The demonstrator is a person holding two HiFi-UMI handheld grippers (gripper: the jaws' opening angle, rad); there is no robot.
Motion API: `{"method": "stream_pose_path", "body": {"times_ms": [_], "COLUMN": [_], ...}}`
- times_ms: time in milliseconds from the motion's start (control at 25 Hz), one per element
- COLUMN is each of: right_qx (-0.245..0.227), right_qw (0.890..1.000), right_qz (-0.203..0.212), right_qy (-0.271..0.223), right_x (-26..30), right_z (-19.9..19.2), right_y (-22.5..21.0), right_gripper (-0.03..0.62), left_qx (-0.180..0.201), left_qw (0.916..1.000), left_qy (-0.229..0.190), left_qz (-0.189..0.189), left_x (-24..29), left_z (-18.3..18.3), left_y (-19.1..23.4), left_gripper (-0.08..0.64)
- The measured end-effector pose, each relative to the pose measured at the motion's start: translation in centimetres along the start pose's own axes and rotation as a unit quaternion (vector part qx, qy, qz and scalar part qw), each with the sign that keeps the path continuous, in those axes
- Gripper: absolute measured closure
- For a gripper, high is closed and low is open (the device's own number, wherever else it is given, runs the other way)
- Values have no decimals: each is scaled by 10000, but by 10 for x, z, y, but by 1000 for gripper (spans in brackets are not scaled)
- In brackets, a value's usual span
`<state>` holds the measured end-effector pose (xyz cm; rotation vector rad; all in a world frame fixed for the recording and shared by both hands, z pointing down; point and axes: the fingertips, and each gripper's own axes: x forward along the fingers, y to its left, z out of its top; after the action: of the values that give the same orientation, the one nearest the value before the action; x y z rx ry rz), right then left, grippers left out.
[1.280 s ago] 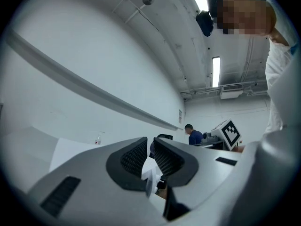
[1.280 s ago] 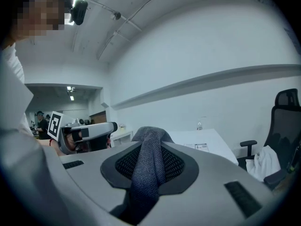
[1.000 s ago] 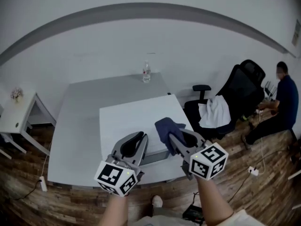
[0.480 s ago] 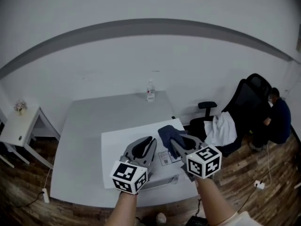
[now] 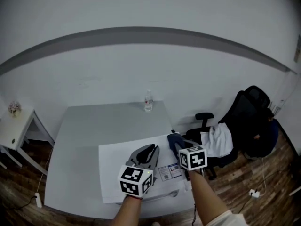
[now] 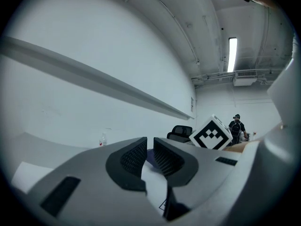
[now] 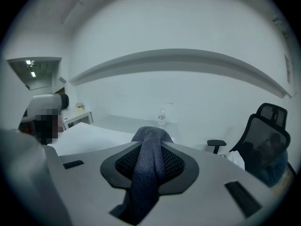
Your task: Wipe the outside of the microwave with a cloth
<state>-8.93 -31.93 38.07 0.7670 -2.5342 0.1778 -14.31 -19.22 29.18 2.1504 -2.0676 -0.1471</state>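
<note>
Right gripper [image 7: 149, 147]: pinches cloth [image 7: 146, 185], clear in own view.
Left gripper [image 6: 149, 149]: jaws together, empty.
Table [image 5: 84, 131]: bottle [image 5: 148, 101], 12 o'clock.
Room: chair [image 5: 249, 117], 3 o'clock.

The right gripper [image 5: 176, 141] and its marker cube [image 5: 193, 158] hide most of the cloth [image 5: 172, 136] in the head view, leaving only a dark blue edge. The left gripper [image 5: 150, 149] covers part of the microwave [image 5: 113, 168] top. A label [image 5: 169, 172] there is too small to read. A person [image 5: 272, 128] sits largely hidden behind an office chair [image 5: 249, 112].
</note>
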Motion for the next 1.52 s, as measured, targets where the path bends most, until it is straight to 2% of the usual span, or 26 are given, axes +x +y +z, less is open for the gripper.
{"method": "stream_pose_path", "body": {"times_ms": [480, 1120, 1520], "right_qx": [-359, -264, -161], "right_qw": [9967, 9954, 9949], "right_qz": [-426, -542, -613], "right_qy": [593, 744, 778], "right_x": [30, 32, 33], "right_z": [-16, -18, -17], "right_y": [-10, -7, 8], "right_gripper": [495, 497, 497], "left_qx": [-267, -545, -580], "left_qw": [9996, 9983, 9981], "left_qy": [83, 194, 204], "left_qz": [82, 79, 71], "left_x": [-12, -17, -25], "left_z": [-7, -15, -14], "left_y": [20, 32, 38], "left_gripper": [517, 517, 517]}}
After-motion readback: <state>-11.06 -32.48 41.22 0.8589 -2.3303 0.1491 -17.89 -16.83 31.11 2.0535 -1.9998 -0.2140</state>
